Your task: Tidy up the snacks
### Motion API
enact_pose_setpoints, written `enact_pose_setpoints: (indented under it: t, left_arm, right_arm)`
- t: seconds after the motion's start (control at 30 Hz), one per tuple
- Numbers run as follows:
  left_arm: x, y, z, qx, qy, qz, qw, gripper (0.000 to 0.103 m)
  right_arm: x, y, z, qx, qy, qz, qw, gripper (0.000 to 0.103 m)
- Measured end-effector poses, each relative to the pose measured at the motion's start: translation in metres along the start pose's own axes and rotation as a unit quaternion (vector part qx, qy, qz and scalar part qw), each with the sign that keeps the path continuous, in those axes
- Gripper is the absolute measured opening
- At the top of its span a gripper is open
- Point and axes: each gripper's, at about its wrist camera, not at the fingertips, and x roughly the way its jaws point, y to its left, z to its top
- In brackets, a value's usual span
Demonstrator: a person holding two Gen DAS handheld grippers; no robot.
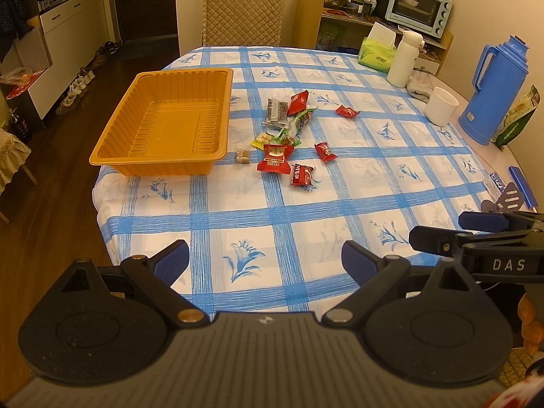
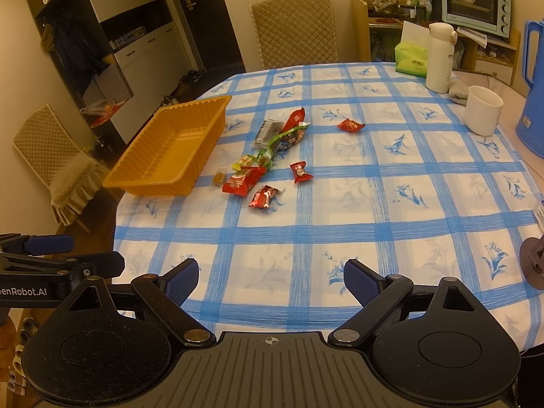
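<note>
Nothing is sorted yet: the orange tray (image 1: 163,125) sits empty on the counter (image 1: 306,224), wrapped snacks (image 1: 289,129) scattered just beside it, while the left tool (image 1: 263,261) and right tool (image 2: 272,278) hover spread apart, holding nothing

- Tray (image 1: 170,156): thin orange plastic, ribbed, slightly glossy.
- Tablecloth (image 1: 306,224): smooth printed cloth, matt.
- Snacks (image 1: 275,158): shiny, crinkled foil or plastic wrappers.
- Chair (image 1: 243,10): quilted cloth cover.
- Floor (image 1: 51,187): dark wood, faint sheen.
- Left gripper (image 1: 264,261): matt black plastic, textured blue pads (image 1: 171,258), brass-coloured metal pins.
- Flask (image 1: 499,91): glossy blue plastic.
</note>
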Motion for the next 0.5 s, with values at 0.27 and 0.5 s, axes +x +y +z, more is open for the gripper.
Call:
enact_pose_setpoints:
  t: [0.27,0.5]
  left_arm:
    - [0.006,0.006,-0.001,0.0,0.002,0.0,1.0,0.096]
    - [0.019,0.013,0.003,-0.001,0.004,-0.001,1.0,0.096]
  right_arm:
    - [0.0,-0.002,0.001,0.001,0.001,0.0,1.0,0.092]
    - [0.009,-0.005,0.003,0.006,0.005,-0.001,1.0,0.092]
